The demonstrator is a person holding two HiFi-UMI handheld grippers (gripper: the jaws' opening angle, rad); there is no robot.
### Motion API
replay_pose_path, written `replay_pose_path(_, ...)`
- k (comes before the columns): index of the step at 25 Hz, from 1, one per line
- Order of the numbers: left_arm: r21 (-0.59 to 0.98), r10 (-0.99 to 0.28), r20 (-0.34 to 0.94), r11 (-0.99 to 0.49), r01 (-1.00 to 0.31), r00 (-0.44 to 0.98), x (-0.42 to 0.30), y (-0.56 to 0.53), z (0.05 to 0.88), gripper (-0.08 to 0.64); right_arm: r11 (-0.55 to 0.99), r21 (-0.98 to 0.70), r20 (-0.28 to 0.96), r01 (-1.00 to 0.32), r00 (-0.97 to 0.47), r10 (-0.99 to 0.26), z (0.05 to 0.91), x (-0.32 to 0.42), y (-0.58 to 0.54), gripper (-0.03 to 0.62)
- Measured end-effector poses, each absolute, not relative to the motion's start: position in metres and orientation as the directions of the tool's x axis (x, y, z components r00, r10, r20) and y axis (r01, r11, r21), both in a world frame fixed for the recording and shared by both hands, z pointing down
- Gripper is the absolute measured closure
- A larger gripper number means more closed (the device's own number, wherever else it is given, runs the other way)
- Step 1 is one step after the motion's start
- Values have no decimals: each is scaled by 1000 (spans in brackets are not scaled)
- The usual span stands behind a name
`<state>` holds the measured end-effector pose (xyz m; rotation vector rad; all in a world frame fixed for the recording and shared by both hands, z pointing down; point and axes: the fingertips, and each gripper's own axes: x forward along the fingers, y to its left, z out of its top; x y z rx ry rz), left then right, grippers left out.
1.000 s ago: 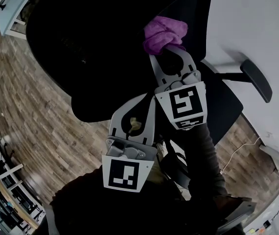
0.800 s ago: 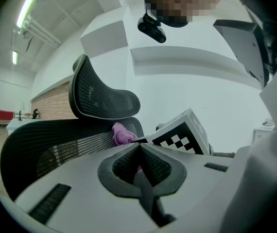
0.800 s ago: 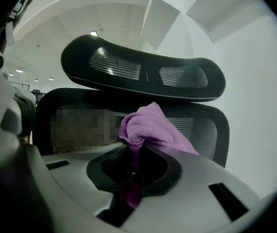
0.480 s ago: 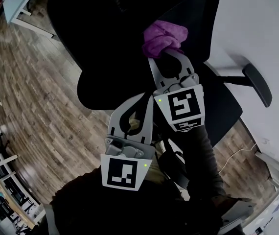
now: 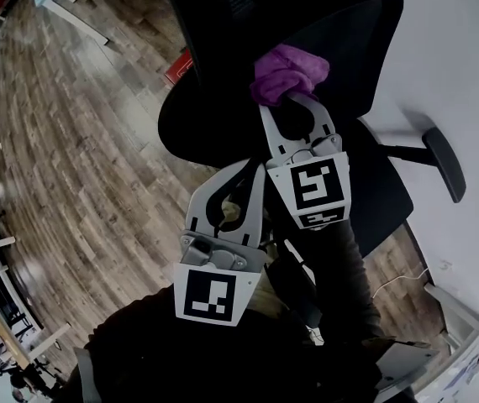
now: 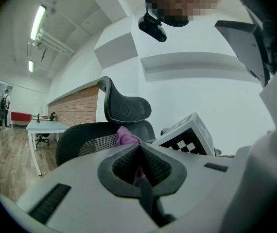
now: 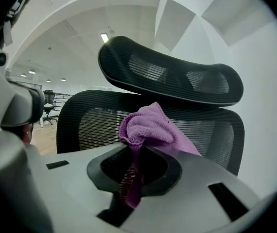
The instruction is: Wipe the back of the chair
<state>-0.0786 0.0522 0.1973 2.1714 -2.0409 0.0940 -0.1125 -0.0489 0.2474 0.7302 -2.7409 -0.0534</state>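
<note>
The right tongs (image 7: pixel 138 148) are clamping a crumpled purple microfibre cloth (image 7: pixel 147 125). Their jaws are closing on a pinched fold, while most of the cloth is bunching above the tips and a tail is hanging down through the opening behind them. The left tongs (image 6: pixel 139 148) are sitting closed, jaws meeting with nothing between them, and in the head view they are hanging just below and to the left of the right pair, away from the work. The cloth is sitting right in front of the black mesh backrest (image 7: pixel 92 125) of the office chair, near its upper edge and just under the curved black mesh headrest (image 7: pixel 177 74). No view is showing whether it is actually pressing on the mesh. To the backrest's right a black padded armrest (image 5: pixel 443 162) is sticking out before a white wall (image 5: pixel 458 32), and to its left a brown wood-plank floor (image 5: pixel 71 141) is spreading away. The wiping looks to be either under way or about to begin. Several things could go wrong from here. The grip is taking only a narrow fold, so dragging across the mesh could tug the cloth free. The chair could turn away under sideways pressure, since the left tongs are not steadying it. The hard jaw tips could scrape the mesh if the bunch rolls aside.
</note>
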Motion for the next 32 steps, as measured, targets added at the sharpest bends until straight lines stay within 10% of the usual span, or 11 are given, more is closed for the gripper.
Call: replay_pose_path(32,38,-971,172,175,-984,-166,-116,139,199,551,931,87,260,-356,-894,-366,250,-154,32,546)
